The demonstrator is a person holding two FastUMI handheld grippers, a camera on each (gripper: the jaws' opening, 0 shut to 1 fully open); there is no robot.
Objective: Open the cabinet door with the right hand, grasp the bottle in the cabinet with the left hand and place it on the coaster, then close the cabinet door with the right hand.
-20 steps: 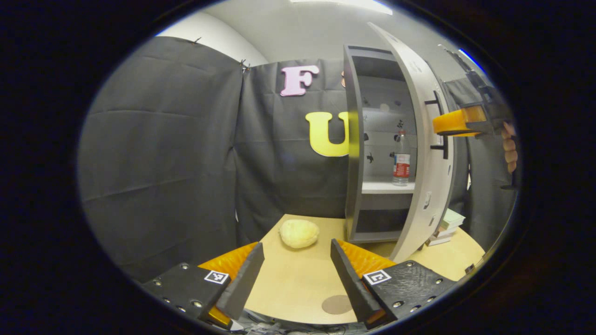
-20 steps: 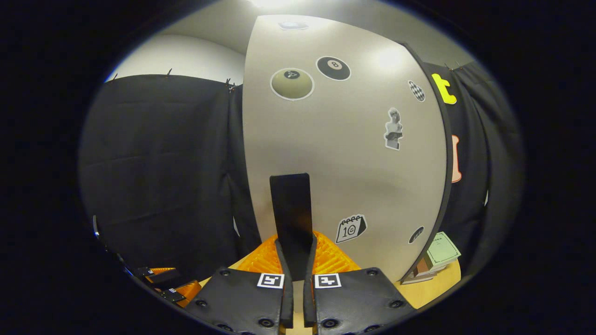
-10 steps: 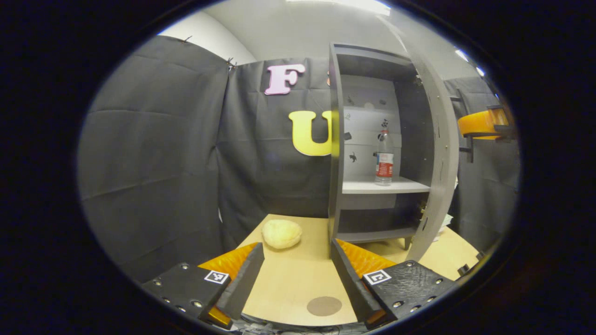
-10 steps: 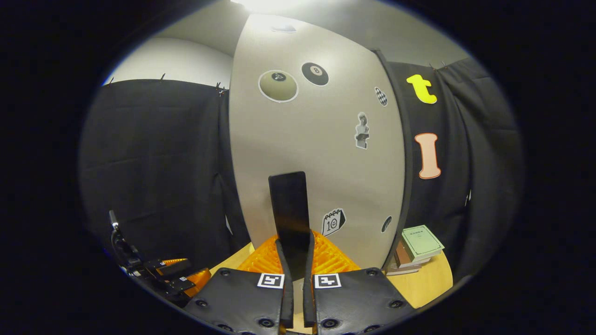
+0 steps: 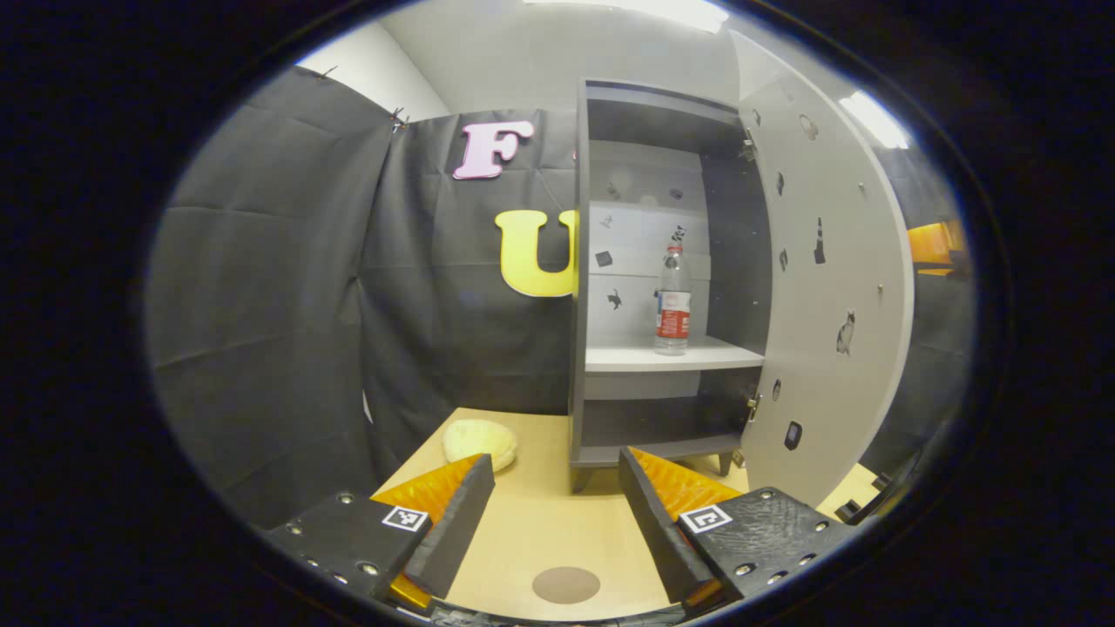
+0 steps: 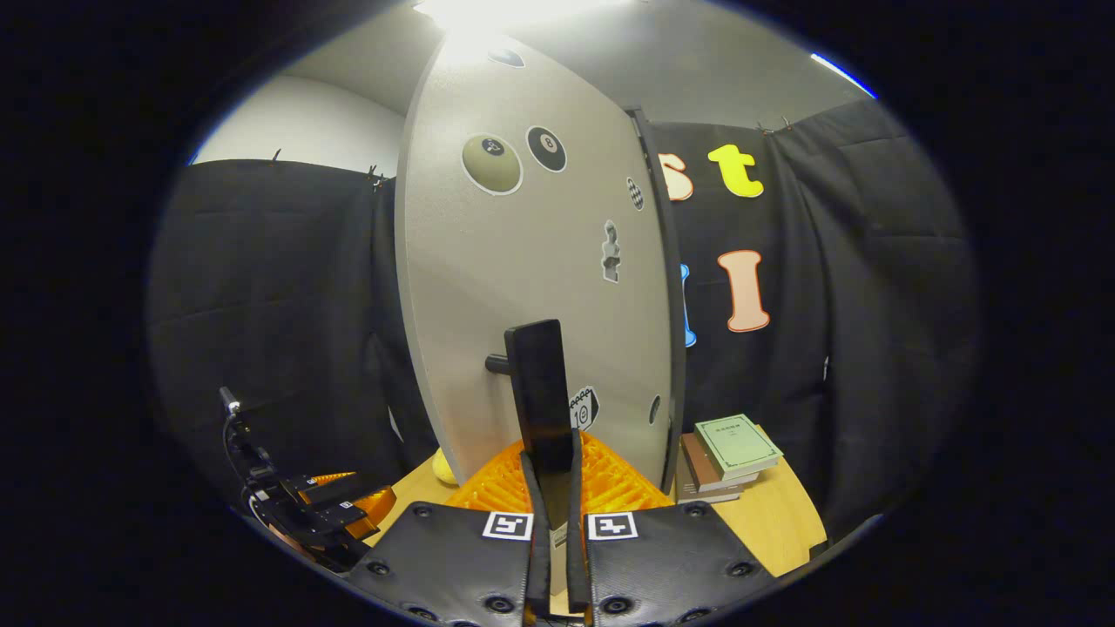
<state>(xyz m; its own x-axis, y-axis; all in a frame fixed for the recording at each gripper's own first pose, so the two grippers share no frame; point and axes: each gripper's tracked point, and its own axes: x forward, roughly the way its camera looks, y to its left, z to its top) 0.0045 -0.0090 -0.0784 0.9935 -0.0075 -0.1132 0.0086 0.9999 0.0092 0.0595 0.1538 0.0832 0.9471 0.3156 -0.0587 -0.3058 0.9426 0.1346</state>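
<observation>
In the left gripper view a grey cabinet (image 5: pixel 579 261) stands on the wooden table, its door (image 5: pixel 827 287) swung wide open to the right. A clear bottle (image 5: pixel 672 300) with a red label stands upright on the white shelf (image 5: pixel 662 354). A round brown coaster (image 5: pixel 565 584) lies on the table between my left gripper's fingers. My left gripper (image 5: pixel 556 505) is open and empty, well short of the cabinet. In the right gripper view my right gripper (image 6: pixel 552 470) is shut on the door's black handle (image 6: pixel 540 396), and the door (image 6: pixel 531 287) carries stickers. The left gripper (image 6: pixel 327 514) shows low at left.
A pale yellow rounded object (image 5: pixel 480 441) lies on the table left of the cabinet. A stack of books (image 6: pixel 727 455) sits on the table to the right of the door. Black cloth walls close in the booth on all sides.
The door has swung from partly open to wide open, pulled by my right gripper. The left gripper's view has shifted so the cabinet's inside and the bottle face it more squarely.
</observation>
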